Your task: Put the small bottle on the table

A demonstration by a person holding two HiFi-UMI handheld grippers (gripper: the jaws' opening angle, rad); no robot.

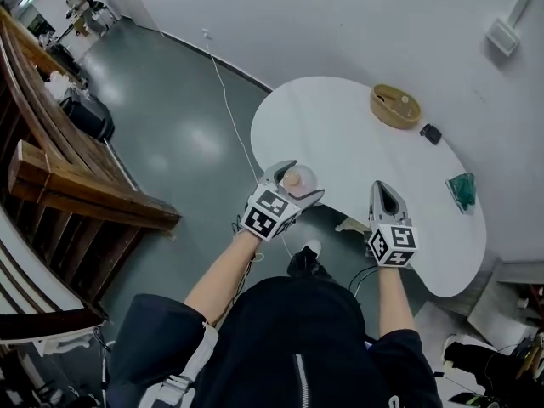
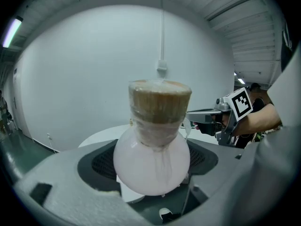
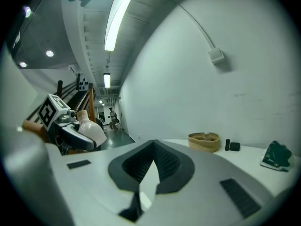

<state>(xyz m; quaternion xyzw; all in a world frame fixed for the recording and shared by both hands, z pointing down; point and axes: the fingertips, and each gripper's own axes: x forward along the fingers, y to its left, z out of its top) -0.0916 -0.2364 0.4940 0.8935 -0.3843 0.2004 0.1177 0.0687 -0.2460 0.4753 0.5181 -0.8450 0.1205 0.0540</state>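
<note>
Left gripper [image 1: 304,179] clenched on the small bottle [image 2: 152,160], jaws gripping its round white belly, wrapped brown stopper uppermost; bottle held in the air at the near rim of the table [image 1: 340,130], about 7 o'clock of the tabletop. Right gripper [image 1: 384,191] closed on nothing, at the bottle's 3 o'clock. Wooden bowl [image 1: 395,106] well apart at 1 o'clock.

Risks, as judged: the smooth bulb may slide in the jaws; released this near the rim, or tilted, it could roll off to the floor [image 1: 170,134].

Black short-sleeved top [image 1: 297,338]; grey left gripper [image 1: 303,178], right gripper [image 1: 381,187].
</note>
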